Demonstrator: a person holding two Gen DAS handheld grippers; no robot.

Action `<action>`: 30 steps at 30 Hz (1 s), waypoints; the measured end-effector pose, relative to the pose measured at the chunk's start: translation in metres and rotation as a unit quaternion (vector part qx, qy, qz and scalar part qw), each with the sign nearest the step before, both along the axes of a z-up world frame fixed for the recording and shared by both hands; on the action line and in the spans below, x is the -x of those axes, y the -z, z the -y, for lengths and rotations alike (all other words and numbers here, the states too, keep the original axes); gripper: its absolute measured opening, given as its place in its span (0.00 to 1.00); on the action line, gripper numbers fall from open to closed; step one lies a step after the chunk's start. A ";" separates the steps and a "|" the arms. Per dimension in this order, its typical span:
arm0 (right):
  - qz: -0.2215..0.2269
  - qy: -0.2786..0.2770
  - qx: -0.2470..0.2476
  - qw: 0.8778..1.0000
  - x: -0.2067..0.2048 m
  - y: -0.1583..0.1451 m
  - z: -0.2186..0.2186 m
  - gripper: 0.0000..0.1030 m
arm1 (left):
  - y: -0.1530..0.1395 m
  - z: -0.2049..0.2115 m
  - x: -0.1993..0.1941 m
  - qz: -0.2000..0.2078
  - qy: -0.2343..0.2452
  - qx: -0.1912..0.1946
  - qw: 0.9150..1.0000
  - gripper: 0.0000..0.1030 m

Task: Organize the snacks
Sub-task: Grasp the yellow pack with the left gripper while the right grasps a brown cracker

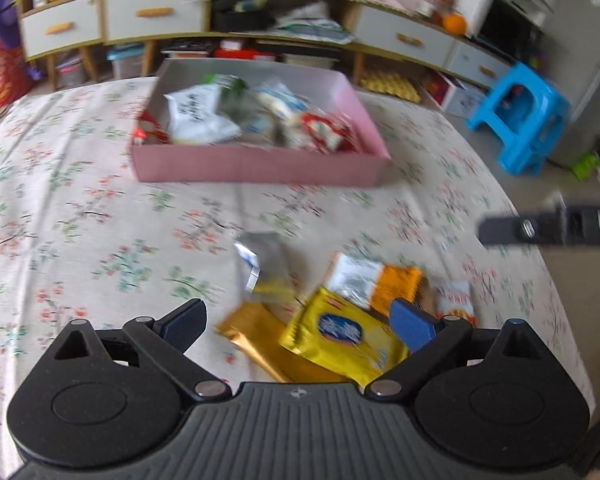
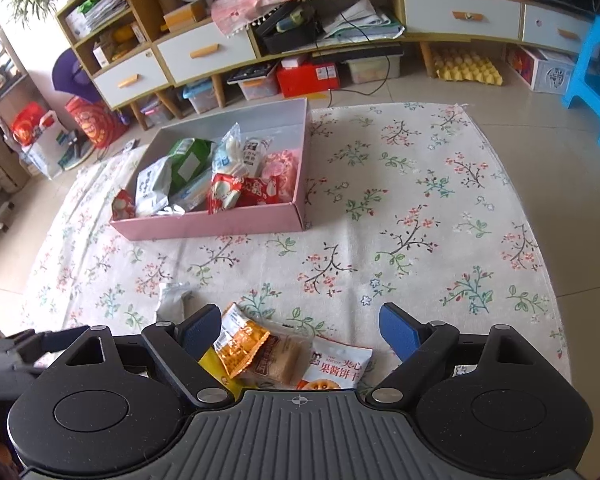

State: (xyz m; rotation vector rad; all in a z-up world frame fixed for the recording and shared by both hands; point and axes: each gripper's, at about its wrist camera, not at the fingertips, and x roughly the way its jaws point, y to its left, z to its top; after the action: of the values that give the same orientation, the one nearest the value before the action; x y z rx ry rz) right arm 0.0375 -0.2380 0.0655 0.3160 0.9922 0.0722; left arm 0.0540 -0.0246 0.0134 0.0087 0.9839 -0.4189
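Loose snack packets lie on the floral cloth [image 2: 400,208]. My left gripper [image 1: 298,326] is open and hovers over a yellow packet [image 1: 340,340] and a gold packet [image 1: 252,336]; its pads touch neither. A silver packet [image 1: 262,260] and an orange packet [image 1: 398,284] lie just beyond. My right gripper [image 2: 300,332] stands open above an orange packet [image 2: 240,344], a brown biscuit packet [image 2: 282,360] and a white jam-biscuit packet [image 2: 338,368], gripping none. The pink box [image 2: 220,226] further back holds several snack packets; the same pink box [image 1: 260,168] shows in the blurred left wrist view.
A low cabinet [image 2: 204,52] with drawers and storage bins runs along the back wall. A blue plastic stool [image 1: 516,116] stands on the tiled floor to the right. The other gripper [image 1: 540,228] reaches in at the right edge of the left wrist view.
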 end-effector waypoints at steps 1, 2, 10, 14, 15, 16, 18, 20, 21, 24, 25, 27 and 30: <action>-0.001 0.000 -0.001 1.000 0.000 0.001 0.000 0.86 | 0.004 0.004 0.002 0.003 0.010 -0.004 1.000 0.93; -0.002 -0.001 0.000 1.000 -0.001 0.001 -0.001 0.86 | 0.008 0.008 0.005 0.004 0.022 -0.008 1.000 0.93; -0.010 -0.014 0.014 1.000 -0.001 0.007 -0.009 0.86 | 0.035 0.037 0.015 0.017 0.094 -0.053 0.994 0.84; -0.015 -0.013 0.016 1.000 -0.003 0.010 -0.009 0.86 | 0.033 0.037 0.017 0.034 0.103 -0.062 0.992 0.66; -0.015 -0.012 0.016 1.000 -0.004 0.010 -0.008 0.86 | 0.032 0.034 0.017 0.029 0.099 -0.053 0.993 0.65; -0.014 -0.011 0.016 1.000 -0.003 0.010 -0.008 0.86 | 0.031 0.032 0.015 0.023 0.095 -0.047 0.994 0.65; -0.015 -0.010 0.015 1.000 -0.003 0.010 -0.007 0.86 | 0.028 0.029 0.012 0.020 0.088 -0.037 0.995 0.63; -0.015 -0.011 0.015 1.000 -0.003 0.011 -0.007 0.86 | 0.024 0.026 0.012 0.022 0.082 -0.032 0.996 0.62; -0.015 -0.012 0.017 1.000 -0.004 0.011 -0.007 0.86 | 0.021 0.024 0.012 0.022 0.081 -0.026 0.996 0.62; -0.016 -0.017 0.022 0.999 -0.004 0.012 -0.008 0.86 | 0.010 0.019 0.011 0.028 0.077 -0.004 0.997 0.62; -0.016 -0.019 0.024 0.999 -0.004 0.013 -0.009 0.86 | 0.005 0.017 0.010 0.033 0.073 0.001 0.997 0.62; -0.016 -0.024 0.028 0.999 -0.004 0.014 -0.011 0.86 | -0.003 0.012 0.008 0.041 0.065 0.009 0.997 0.62; -0.014 -0.042 0.039 0.998 -0.003 0.016 -0.016 0.85 | -0.011 0.000 0.001 0.042 0.043 0.026 0.998 0.62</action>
State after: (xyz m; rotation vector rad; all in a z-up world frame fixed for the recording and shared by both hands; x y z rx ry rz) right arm 0.0406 -0.2223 0.0491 0.2041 1.0337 0.1058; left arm 0.0526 -0.0249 0.0249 0.0215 0.8911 -0.5184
